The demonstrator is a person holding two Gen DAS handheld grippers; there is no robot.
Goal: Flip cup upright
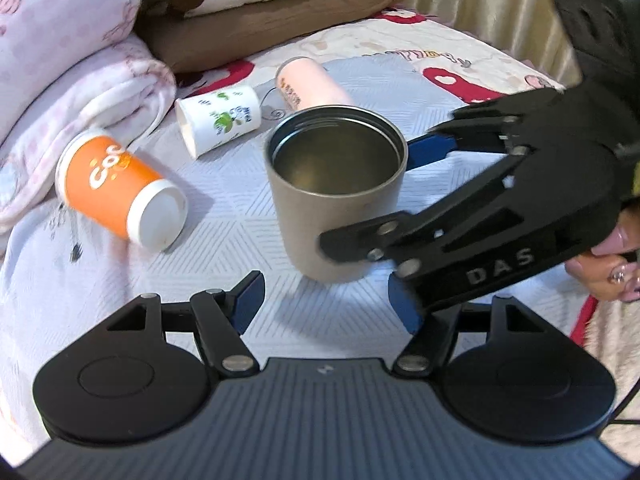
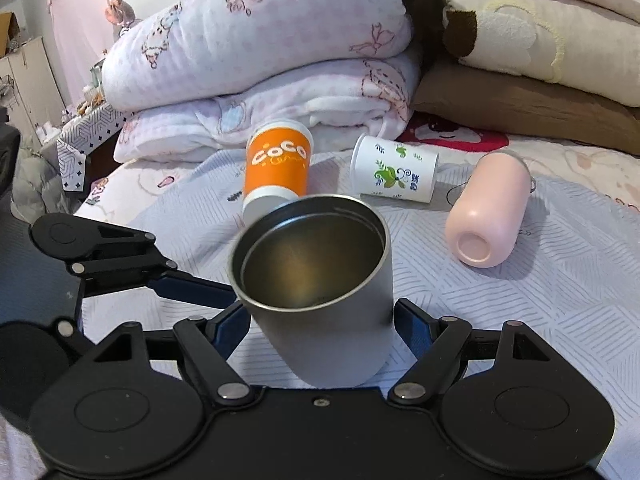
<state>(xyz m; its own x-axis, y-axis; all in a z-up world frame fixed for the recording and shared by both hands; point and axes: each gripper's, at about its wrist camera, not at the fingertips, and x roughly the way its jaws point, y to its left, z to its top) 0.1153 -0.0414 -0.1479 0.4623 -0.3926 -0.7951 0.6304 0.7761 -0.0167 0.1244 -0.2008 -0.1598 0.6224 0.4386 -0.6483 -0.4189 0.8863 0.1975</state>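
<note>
On the pale quilted bedspread (image 2: 560, 280), going left to right in the right wrist view, 3 cups lie on their sides: the orange cup (image 2: 276, 168), the white floral cup (image 2: 394, 174) and the pink cup (image 2: 490, 216). In front of them the steel cup (image 2: 320, 292) sits mouth-up, leaning slightly.

The step in hand looks like setting this cup down. To do it well, level the base flat on the soft bedding before letting go, then spread the fingers evenly so neither drags the wall and tips it.

The left gripper (image 1: 324, 300) is wide open, holding nothing, just short of the cup. The right gripper (image 2: 320, 328) straddles the cup's lower body; its fingers look spread, and I cannot tell whether they touch it.
</note>
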